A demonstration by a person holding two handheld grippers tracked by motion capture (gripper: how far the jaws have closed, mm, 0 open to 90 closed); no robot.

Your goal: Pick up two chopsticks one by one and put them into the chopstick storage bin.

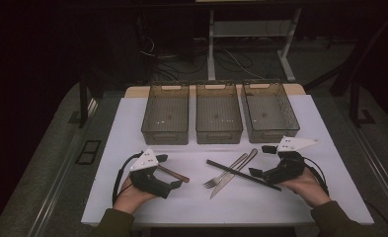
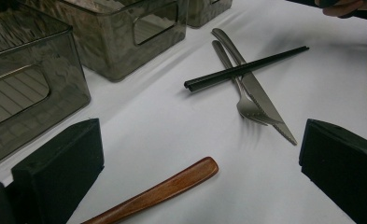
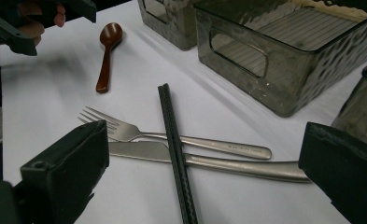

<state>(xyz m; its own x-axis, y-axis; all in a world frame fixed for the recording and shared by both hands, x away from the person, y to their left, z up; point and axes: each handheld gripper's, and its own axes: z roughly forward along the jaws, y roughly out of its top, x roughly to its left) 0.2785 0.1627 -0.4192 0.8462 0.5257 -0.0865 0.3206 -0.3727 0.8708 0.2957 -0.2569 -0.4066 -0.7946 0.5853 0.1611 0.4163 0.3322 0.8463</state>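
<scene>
A wooden spoon (image 1: 174, 174) lies on the white mat (image 1: 132, 123), its handle (image 2: 172, 186) between the jaws of my open left gripper (image 1: 171, 172) (image 2: 200, 156). At the mat's middle, a steel fork (image 1: 224, 174) (image 3: 172, 135) and a steel knife (image 1: 231, 178) (image 3: 228, 163) lie side by side. Black chopsticks (image 1: 241, 174) (image 3: 174, 140) lie across them. My right gripper (image 1: 260, 160) (image 3: 204, 163) is open beside the chopsticks' right end, with nothing held. In the right gripper view the spoon's bowl (image 3: 111, 35) shows near the left gripper (image 3: 31, 18).
Three smoky clear bins stand in a row at the mat's far side: left (image 1: 165, 118), middle (image 1: 218, 117), right (image 1: 270, 116). All look empty. Dark floor, cables and table legs lie beyond the table.
</scene>
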